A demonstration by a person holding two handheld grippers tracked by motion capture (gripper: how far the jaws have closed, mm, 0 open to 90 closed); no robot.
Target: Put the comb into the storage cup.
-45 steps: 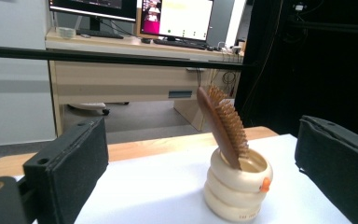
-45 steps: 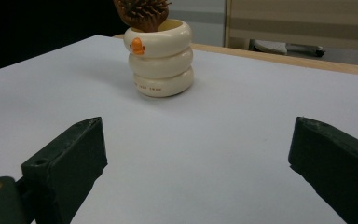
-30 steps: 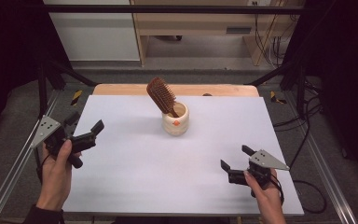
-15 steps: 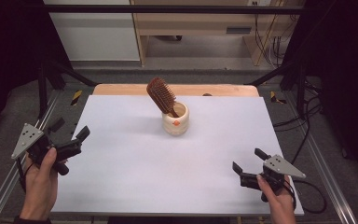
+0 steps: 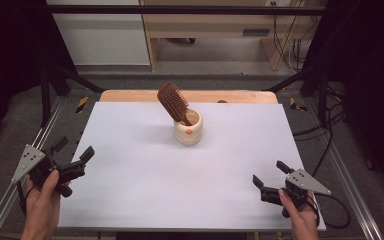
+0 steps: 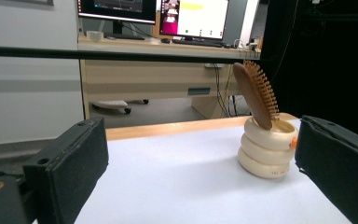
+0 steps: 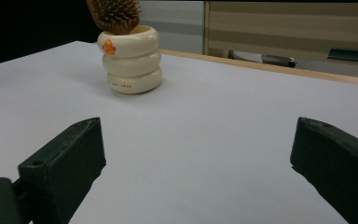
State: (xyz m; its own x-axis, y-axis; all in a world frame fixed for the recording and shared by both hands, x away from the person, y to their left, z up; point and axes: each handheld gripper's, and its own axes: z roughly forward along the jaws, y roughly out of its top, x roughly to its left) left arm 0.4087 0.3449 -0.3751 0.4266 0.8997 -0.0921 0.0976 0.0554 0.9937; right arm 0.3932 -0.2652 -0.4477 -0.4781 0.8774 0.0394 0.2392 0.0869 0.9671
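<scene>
A brown wooden hairbrush point(image 5: 173, 103) point(image 6: 256, 93) point(image 7: 114, 15) stands handle-down in a cream ringed cup point(image 5: 188, 128) point(image 6: 266, 149) point(image 7: 131, 58) with a small orange mark, at the table's far middle. My left gripper point(image 5: 73, 152) is held at the table's left edge, jaws open and empty, pointing toward the cup. My right gripper point(image 5: 270, 173) hovers near the front right corner, open, nothing between its jaws. Both are far from the cup.
The white table top point(image 5: 145, 170) has a wooden strip point(image 5: 130, 95) along its far edge. Metal rails point(image 5: 352, 190) run along both sides. A desk with monitors point(image 6: 193, 18) stands beyond the table.
Both hands have drawn back toward the near side and outward. The left gripper moved from over the table to its left edge; the right one slid toward the front right corner.
</scene>
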